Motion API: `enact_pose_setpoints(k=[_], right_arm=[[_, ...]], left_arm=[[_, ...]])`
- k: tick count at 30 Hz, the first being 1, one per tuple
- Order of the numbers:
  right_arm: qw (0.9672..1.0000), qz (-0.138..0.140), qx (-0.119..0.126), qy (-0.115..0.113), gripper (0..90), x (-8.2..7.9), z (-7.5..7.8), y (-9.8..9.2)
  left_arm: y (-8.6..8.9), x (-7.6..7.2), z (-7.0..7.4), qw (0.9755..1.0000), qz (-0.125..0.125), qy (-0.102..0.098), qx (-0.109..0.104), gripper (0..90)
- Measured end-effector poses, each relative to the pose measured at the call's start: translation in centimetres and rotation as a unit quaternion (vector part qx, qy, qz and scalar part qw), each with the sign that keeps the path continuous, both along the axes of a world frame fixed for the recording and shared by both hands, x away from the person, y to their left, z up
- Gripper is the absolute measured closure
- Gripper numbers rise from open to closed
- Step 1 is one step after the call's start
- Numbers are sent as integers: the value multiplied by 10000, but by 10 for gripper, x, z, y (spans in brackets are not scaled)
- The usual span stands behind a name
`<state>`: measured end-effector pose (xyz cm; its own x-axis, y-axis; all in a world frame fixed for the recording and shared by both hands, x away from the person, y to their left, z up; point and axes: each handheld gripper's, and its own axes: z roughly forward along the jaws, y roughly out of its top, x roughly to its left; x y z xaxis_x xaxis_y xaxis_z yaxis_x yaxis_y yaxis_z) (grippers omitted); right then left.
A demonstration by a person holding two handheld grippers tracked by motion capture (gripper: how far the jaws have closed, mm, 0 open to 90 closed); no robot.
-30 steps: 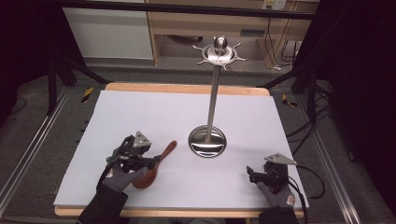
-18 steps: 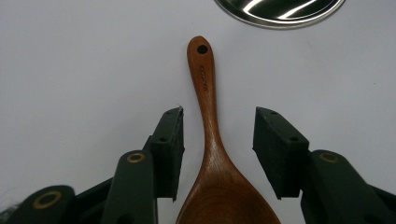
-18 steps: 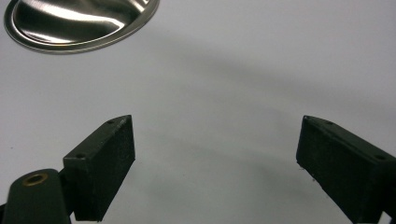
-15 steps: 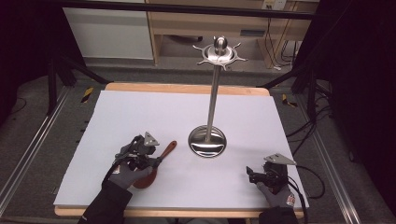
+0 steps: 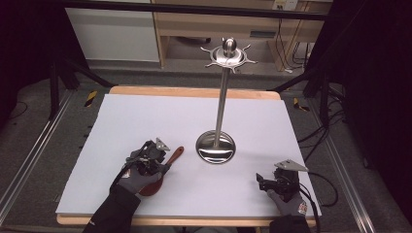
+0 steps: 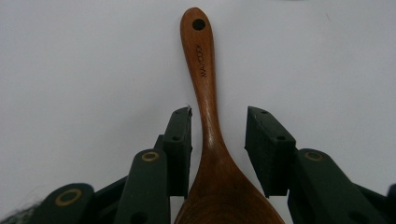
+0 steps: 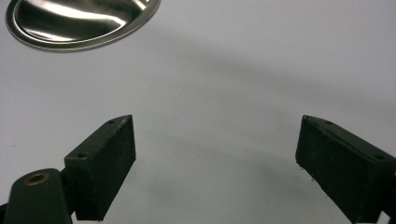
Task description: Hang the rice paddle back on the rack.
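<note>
A brown wooden spoon (image 5: 176,154) lies on the white sheet (image 5: 145,116), handle pointing away toward the steel stand. My left gripper (image 5: 164,166) is set down over it. In the left gripper view the spoon's neck (image 6: 208,107) runs up between the two pads of the left gripper (image 6: 218,135). The jaws have just been closing around the neck, and narrow gaps still show on both sides. My right gripper (image 5: 261,181) rests near the front right of the sheet. In the right gripper view its jaws (image 7: 215,158) stand wide open over bare sheet.
A steel utensil stand, with a round base (image 5: 215,148) and a tall pole topped by a hooked crown (image 5: 228,53), rises mid-table just right of the spoon. Its base edge (image 7: 79,21) shows ahead of the right gripper. Cables trail off the table's right side.
My left gripper moved right and down over the spoon, and its jaws narrowed around the neck. The right gripper stayed put.
</note>
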<state>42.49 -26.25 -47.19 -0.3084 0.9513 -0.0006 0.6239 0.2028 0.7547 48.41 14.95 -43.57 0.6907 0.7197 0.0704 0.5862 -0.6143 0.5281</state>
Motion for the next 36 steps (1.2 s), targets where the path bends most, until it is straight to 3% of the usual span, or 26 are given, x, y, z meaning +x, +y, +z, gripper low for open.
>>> enact_pose_setpoints(k=[18,36], right_arm=[[10000,42,-1,64,126,1,-1,1],[9999,78,20,139,127,1,-1,2]], left_arm=[[-4,11,-16,9987,-1,394,318,683],[-6,20,-16,9971,55,702,286,711]])
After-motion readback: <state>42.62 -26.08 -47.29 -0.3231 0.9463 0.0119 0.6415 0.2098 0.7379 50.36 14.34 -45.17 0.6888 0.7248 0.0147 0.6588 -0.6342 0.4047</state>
